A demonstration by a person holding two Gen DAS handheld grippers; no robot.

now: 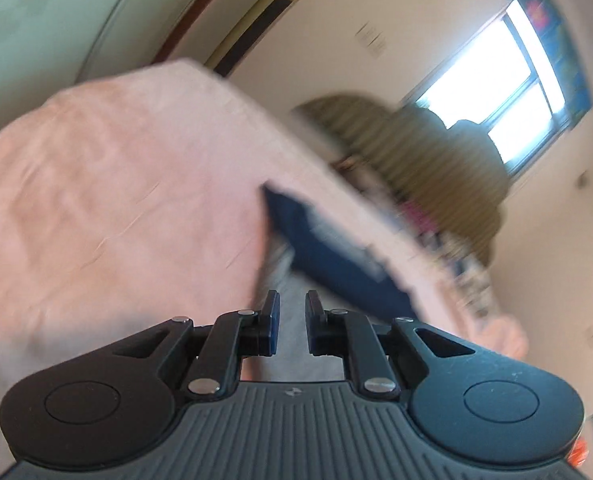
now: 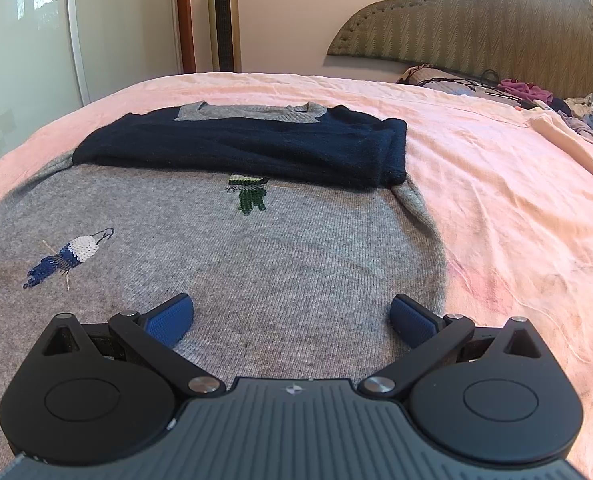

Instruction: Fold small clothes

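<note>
A grey knit sweater [image 2: 264, 264] with navy sleeves [image 2: 256, 144] folded across its chest lies flat on the pink bedsheet [image 2: 496, 184]. It has sequin patches [image 2: 68, 256]. My right gripper [image 2: 292, 316] is open, low over the sweater's lower part, jaws wide apart and empty. In the blurred, tilted left wrist view, my left gripper [image 1: 292, 320] has its jaws nearly together with a narrow gap and nothing between them. The sweater's grey body [image 1: 284, 276] and a navy sleeve [image 1: 336, 264] lie just ahead of it.
A green padded headboard [image 2: 476, 28] stands at the back right, with loose clothes [image 2: 576, 112] and cables below it. A tower fan [image 2: 224, 20] and a wardrobe [image 2: 24, 40] stand beyond the bed's far edge. A window [image 1: 496, 92] shows in the left view.
</note>
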